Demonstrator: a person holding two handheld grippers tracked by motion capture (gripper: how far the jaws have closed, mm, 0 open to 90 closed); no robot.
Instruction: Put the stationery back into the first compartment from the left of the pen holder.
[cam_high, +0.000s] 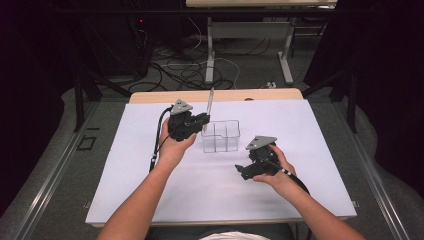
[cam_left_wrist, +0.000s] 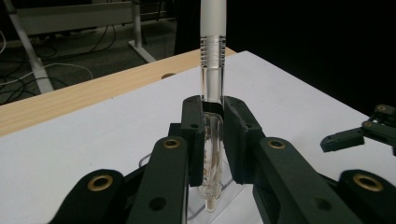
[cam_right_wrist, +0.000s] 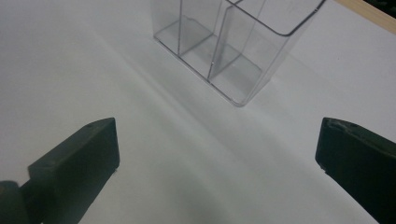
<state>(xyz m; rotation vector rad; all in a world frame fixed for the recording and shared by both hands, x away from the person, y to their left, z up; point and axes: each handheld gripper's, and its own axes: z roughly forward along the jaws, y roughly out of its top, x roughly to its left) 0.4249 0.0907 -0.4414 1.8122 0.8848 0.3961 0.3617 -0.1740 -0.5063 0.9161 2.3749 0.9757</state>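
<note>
A pen (cam_high: 210, 102) with a clear barrel and a white upper part stands upright, pinched low on its barrel by my left gripper (cam_high: 204, 121). It hangs over the left end of a clear plastic box (cam_high: 221, 136) divided into compartments. In the left gripper view the pen (cam_left_wrist: 212, 88) rises between the jaws of the left gripper (cam_left_wrist: 213, 126), tip down just above the box's rim. My right gripper (cam_high: 242, 172) rests open right of and nearer than the box, jaws pointing left. The right gripper view shows this gripper (cam_right_wrist: 217, 154) spread wide over bare sheet, the box (cam_right_wrist: 233, 42) ahead of it.
A white sheet (cam_high: 150, 190) covers the table, with a wooden strip (cam_high: 150, 96) along the far edge. Beyond the table are desk legs (cam_high: 210, 55) and loose cables (cam_high: 175, 70) on the floor. The right gripper (cam_left_wrist: 359, 135) appears at the right of the left gripper view.
</note>
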